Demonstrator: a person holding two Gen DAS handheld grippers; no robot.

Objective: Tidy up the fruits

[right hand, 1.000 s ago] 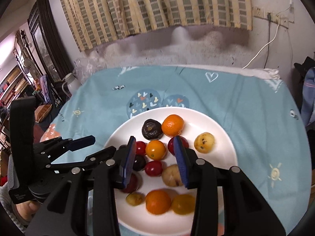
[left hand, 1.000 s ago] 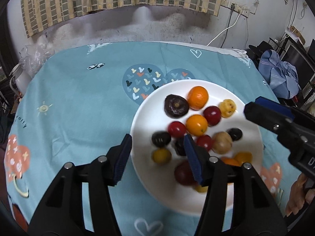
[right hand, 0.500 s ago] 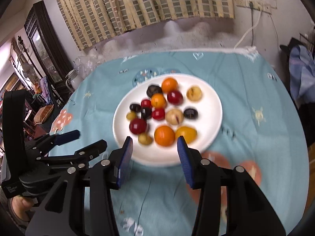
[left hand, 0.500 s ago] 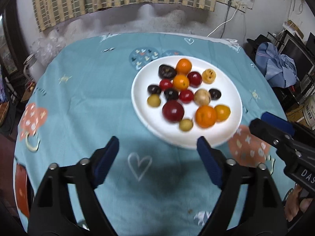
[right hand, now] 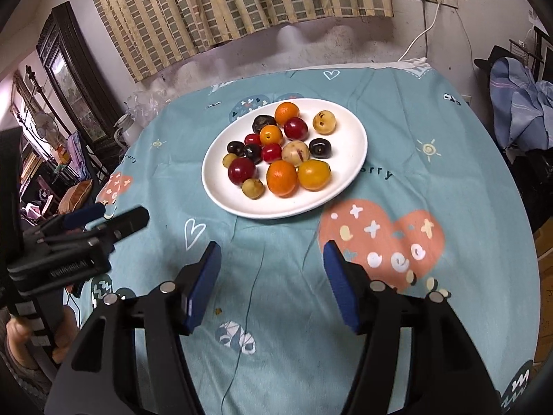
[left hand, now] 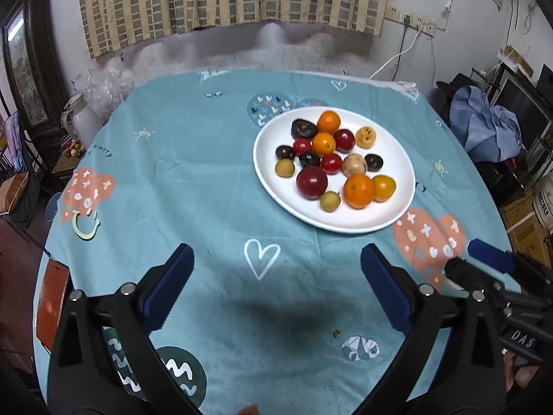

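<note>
While both jaws open empty, fruits [left hand: 331, 162] on plate [left hand: 397, 214], well beyond.

The tablecloth [right hand: 432, 159] reads "orry" right of the plate [right hand: 352, 159]. At the left-wrist view's lower right, the right gripper [left hand: 484, 266] bears "DAS".

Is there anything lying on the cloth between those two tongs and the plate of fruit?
Nothing visible: only bare tablecloth lies between the right tongs, the left tongs and the plate.
</note>
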